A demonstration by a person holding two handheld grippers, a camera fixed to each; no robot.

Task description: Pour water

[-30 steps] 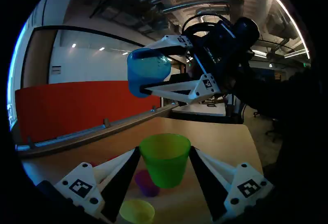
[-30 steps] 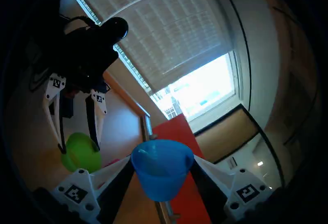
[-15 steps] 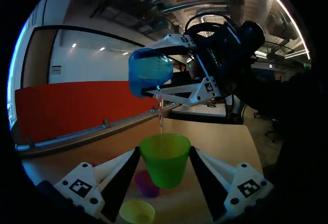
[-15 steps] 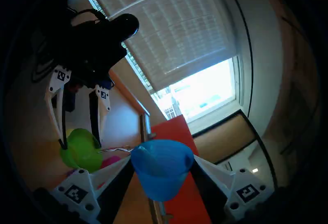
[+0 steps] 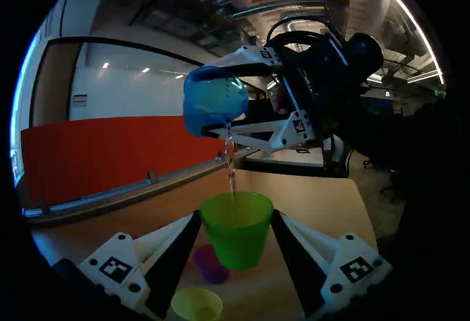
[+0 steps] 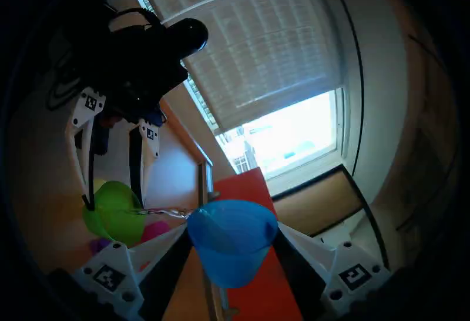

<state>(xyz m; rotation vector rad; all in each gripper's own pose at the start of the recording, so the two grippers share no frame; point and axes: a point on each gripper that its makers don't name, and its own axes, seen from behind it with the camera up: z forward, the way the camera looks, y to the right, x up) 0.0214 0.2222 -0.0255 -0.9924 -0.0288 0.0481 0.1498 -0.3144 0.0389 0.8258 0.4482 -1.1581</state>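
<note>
My left gripper [image 5: 236,236] is shut on a green cup [image 5: 237,228], held upright above the wooden table [image 5: 317,194]. Above it, in the left gripper view, the right gripper [image 5: 214,97] is shut on a blue cup [image 5: 212,100] tipped over, and a thin stream of water [image 5: 230,165] falls from its rim into the green cup. In the right gripper view the blue cup [image 6: 232,241] sits between my right gripper's [image 6: 232,236] fingers, with the water stream [image 6: 164,210] running toward the green cup [image 6: 114,212] held by the left gripper [image 6: 111,194].
A purple cup [image 5: 209,262] and a yellow cup [image 5: 196,304] stand on the table below the green cup. A red partition [image 5: 111,150] runs along the table's far edge. A bright window with blinds [image 6: 276,97] fills the background of the right gripper view.
The blue cup has tipped further and water has begun pouring from it into the green cup. The green cup stays where it was.
</note>
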